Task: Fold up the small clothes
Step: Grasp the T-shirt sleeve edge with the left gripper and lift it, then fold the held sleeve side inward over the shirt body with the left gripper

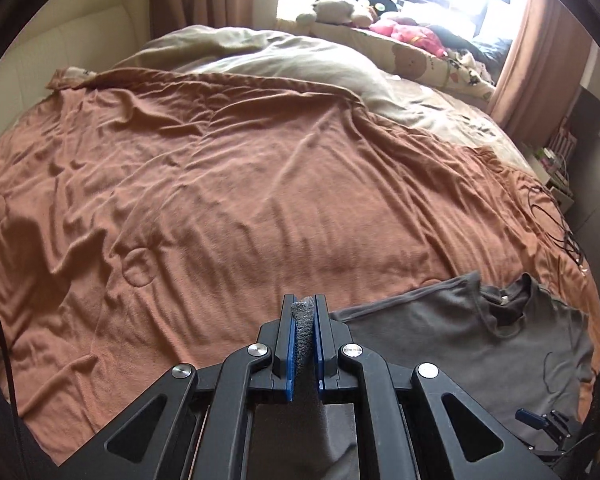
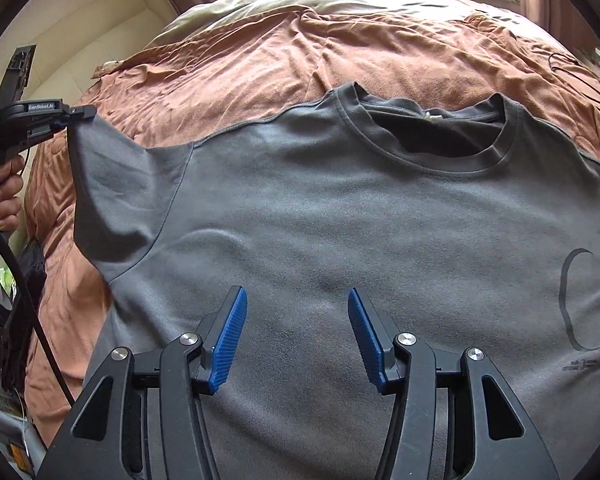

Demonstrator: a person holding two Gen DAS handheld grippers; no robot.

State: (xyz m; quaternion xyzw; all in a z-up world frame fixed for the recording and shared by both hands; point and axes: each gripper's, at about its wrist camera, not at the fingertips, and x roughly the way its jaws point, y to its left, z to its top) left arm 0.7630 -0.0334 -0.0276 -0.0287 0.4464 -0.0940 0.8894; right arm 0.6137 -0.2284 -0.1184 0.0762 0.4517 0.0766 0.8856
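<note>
1. The left gripper [image 1: 305,312] has its blue-padded fingers [image 1: 290,344] clamped together on a pinch of grey fabric, the sleeve end of the grey short-sleeved cotton T-shirt [image 2: 340,220].
2. In the right wrist view the same left gripper [image 2: 74,114] sits at the upper left of the frame, holding the sleeve [image 2: 112,184] lifted off the bed so the cloth hangs taut below it.
3. A person's hand [image 2: 4,196] grips the handle of that tool at the left edge of the frame, with a black cable [image 2: 24,292] trailing down beneath it.
4. The right gripper [image 2: 297,334] hangs over the chest of the shirt, bottom centre of its own frame; its ribbed blue fingers [image 2: 230,340] stand apart with nothing between them, and I cannot tell whether the tips touch the cloth.
5. The T-shirt lies face up and spread flat, its round collar [image 2: 432,148] towards the top of the frame and a thin dark printed curve [image 2: 572,300] at the right edge.
6. In the left wrist view the shirt [image 1: 460,344] fills the lower right corner, with the right gripper [image 1: 540,424] just visible at its lower edge.
7. The shirt rests on a rumpled rust-brown blanket [image 1: 220,184] covering the bed.
8. Further up lies a beige duvet [image 1: 280,56], bunched.
9. Soft toys [image 1: 360,12] sit along the bright window at the top, flanked by brownish-pink curtains [image 1: 540,48].
</note>
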